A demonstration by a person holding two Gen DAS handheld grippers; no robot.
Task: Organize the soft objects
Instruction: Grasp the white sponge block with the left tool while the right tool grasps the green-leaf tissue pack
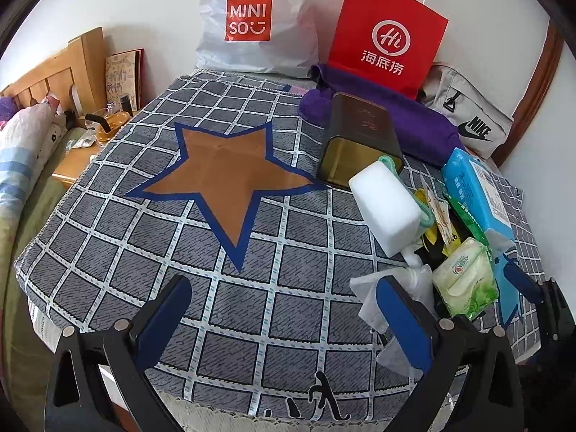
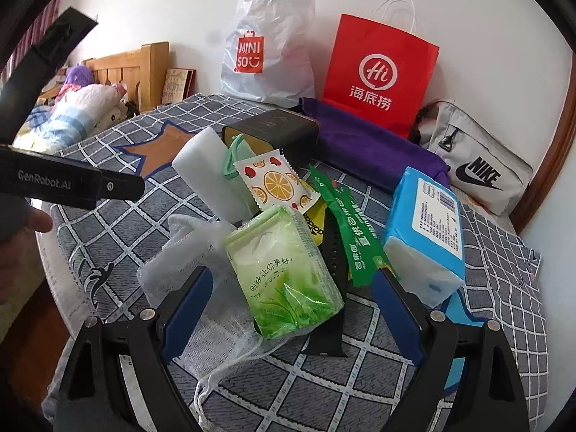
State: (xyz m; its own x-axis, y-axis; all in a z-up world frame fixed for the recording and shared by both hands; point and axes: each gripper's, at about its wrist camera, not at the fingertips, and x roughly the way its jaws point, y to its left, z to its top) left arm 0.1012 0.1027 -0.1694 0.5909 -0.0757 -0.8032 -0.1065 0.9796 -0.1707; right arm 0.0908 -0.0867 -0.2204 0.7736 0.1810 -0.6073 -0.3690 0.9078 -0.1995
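Observation:
A pile of soft objects lies on the checked cloth [image 1: 252,288]: a white sponge block [image 1: 387,205] [image 2: 212,176], a green tissue pack [image 2: 284,273] [image 1: 464,280], a blue tissue pack [image 2: 424,230] [image 1: 475,194], a white mesh pouch [image 2: 190,252], a fruit-print sachet [image 2: 273,180] and a green wrapper strip [image 2: 349,223]. My right gripper [image 2: 291,309] is open, its fingers either side of the green tissue pack, just short of it. My left gripper [image 1: 284,309] is open and empty over the cloth, left of the pile. The left gripper's body also shows in the right wrist view [image 2: 72,180].
A dark open tin [image 1: 360,144] lies on its side behind the pile. A purple towel [image 1: 406,115], a red paper bag [image 1: 385,36], a white Miniso bag [image 1: 252,18] and a grey Nike pouch [image 1: 468,115] stand at the back. A wooden nightstand [image 1: 79,151] is at left.

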